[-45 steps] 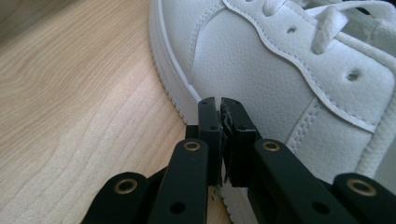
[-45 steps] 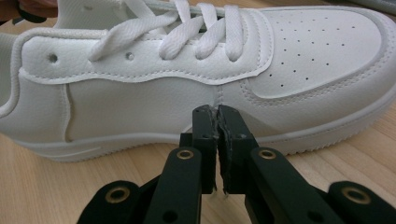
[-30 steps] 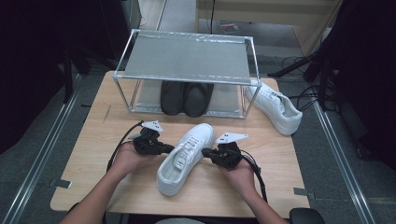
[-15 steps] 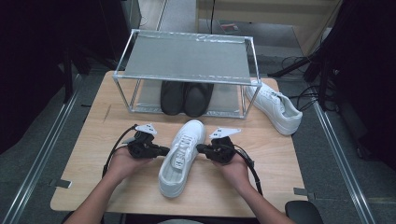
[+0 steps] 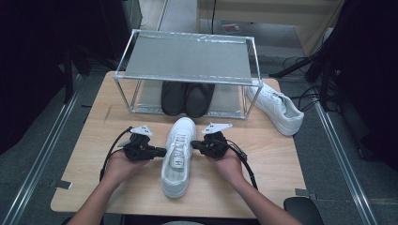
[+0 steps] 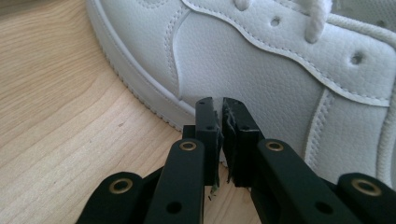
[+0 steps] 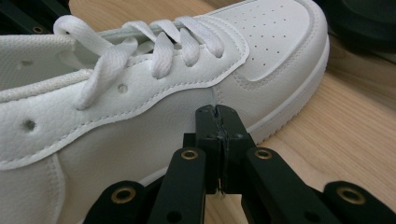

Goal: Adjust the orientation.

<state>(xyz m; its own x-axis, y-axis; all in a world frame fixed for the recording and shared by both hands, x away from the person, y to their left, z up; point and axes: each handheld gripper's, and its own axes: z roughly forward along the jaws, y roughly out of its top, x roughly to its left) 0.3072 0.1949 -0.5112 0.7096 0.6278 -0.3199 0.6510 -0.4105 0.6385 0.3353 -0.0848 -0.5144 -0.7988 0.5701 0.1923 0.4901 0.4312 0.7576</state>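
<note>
A white sneaker point(image 5: 177, 154) lies in the middle of the wooden table, its toe toward the rack. My left gripper point(image 5: 162, 152) is shut, and its tips point(image 6: 218, 105) rest against the shoe's side panel point(image 6: 261, 70) just above the sole. My right gripper point(image 5: 193, 146) is shut too. Its jaws have just closed a touch further with nothing between them, and its tips point(image 7: 218, 112) press the opposite side of the sneaker point(image 7: 116, 121) below the laces. The shoe sits between the two grippers.
A metal-framed rack point(image 5: 187, 58) stands at the back of the table point(image 5: 281, 164) with a pair of black shoes point(image 5: 187, 97) under its shelf. A second white sneaker point(image 5: 276, 107) lies to the right of the rack. Dark floor surrounds the table.
The white sneaker has slid toward the rack and turned from slanted to nearly straight. Both hands moved forward with it, the right one also inward.
</note>
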